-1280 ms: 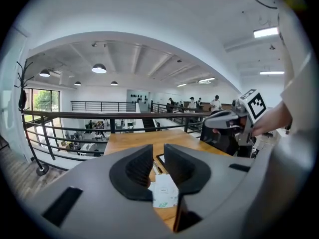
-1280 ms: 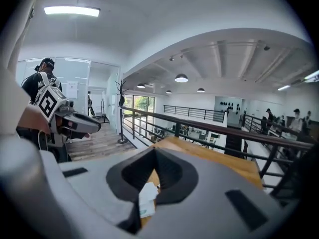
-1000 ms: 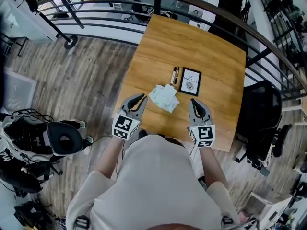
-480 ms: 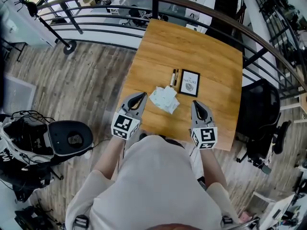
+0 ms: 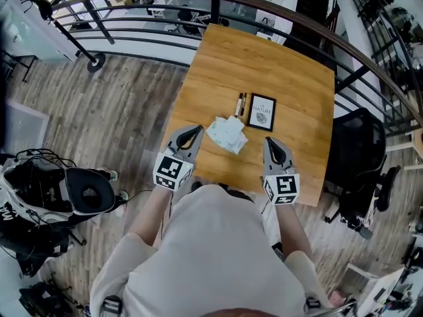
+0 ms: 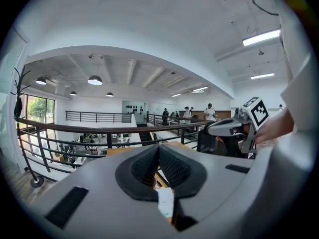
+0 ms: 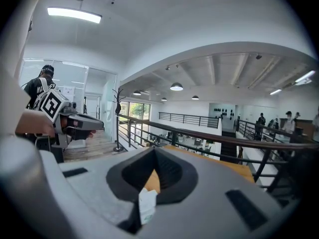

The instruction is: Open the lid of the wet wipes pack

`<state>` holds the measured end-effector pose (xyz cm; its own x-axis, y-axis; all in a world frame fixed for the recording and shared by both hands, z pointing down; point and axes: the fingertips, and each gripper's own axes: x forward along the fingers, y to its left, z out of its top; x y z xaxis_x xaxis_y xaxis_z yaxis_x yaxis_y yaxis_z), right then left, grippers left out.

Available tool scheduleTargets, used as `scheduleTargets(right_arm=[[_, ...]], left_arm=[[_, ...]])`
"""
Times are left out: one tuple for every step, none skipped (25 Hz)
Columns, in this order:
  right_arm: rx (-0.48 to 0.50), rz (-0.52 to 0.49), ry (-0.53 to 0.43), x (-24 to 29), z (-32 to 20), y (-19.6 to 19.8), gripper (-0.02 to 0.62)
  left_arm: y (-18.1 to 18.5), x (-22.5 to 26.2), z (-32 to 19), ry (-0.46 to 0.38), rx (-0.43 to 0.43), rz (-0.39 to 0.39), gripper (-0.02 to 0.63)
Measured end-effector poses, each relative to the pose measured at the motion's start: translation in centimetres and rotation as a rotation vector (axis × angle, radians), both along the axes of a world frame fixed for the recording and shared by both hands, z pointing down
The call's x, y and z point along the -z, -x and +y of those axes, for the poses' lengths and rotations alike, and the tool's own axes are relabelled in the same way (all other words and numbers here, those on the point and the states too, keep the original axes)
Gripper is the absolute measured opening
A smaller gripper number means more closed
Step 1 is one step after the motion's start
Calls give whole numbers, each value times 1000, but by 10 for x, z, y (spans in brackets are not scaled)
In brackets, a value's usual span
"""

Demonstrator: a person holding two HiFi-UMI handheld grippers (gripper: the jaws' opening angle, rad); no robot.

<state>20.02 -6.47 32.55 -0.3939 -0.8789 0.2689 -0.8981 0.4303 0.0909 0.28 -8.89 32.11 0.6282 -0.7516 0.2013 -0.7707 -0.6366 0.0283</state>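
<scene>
The wet wipes pack (image 5: 227,134), pale green and white, lies flat on the wooden table (image 5: 291,78) near its front edge, lid down. My left gripper (image 5: 196,131) hovers just left of the pack, tips together, holding nothing. My right gripper (image 5: 268,141) hangs to the pack's right, a short gap away, also shut and empty. In the left gripper view the jaws (image 6: 158,148) meet at a point, and a strip of the pack (image 6: 164,203) shows below them. The right gripper view has its jaws (image 7: 155,151) closed too, with the pack (image 7: 146,203) beneath.
A pen (image 5: 240,104) and a black framed card (image 5: 262,113) lie just beyond the pack. A curved metal railing (image 5: 132,18) runs behind the table. A black chair (image 5: 360,157) stands right of the table, and black gear (image 5: 73,190) sits on the floor at left.
The left gripper's jaws have come together from a small gap and it has lifted slightly. The pack and the right gripper stay where they were.
</scene>
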Motion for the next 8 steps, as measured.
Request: scheduleTargets(right_arm=[[0, 0, -1, 0, 0, 0, 2], [0, 1, -3, 1, 0, 0, 2], [1, 2, -5, 2, 0, 1, 2], [1, 3, -6, 2, 0, 2, 2], [0, 3, -7, 3, -1, 2, 2], [-1, 4, -7, 3, -2, 3, 2], [-2, 5, -7, 4, -3, 4, 2], [-2, 5, -7, 4, -3, 4, 2]], left_arm=[[0, 0, 0, 0, 0, -1, -6], [1, 0, 0, -1, 0, -1, -6], [1, 1, 0, -1, -1, -1, -6], [2, 0, -1, 0, -1, -2, -6], [3, 0, -1, 0, -2, -2, -6], [4, 0, -2, 1, -2, -2, -6], [5, 0, -3, 2, -2, -3, -6], [6, 0, -3, 3, -2, -3, -6]])
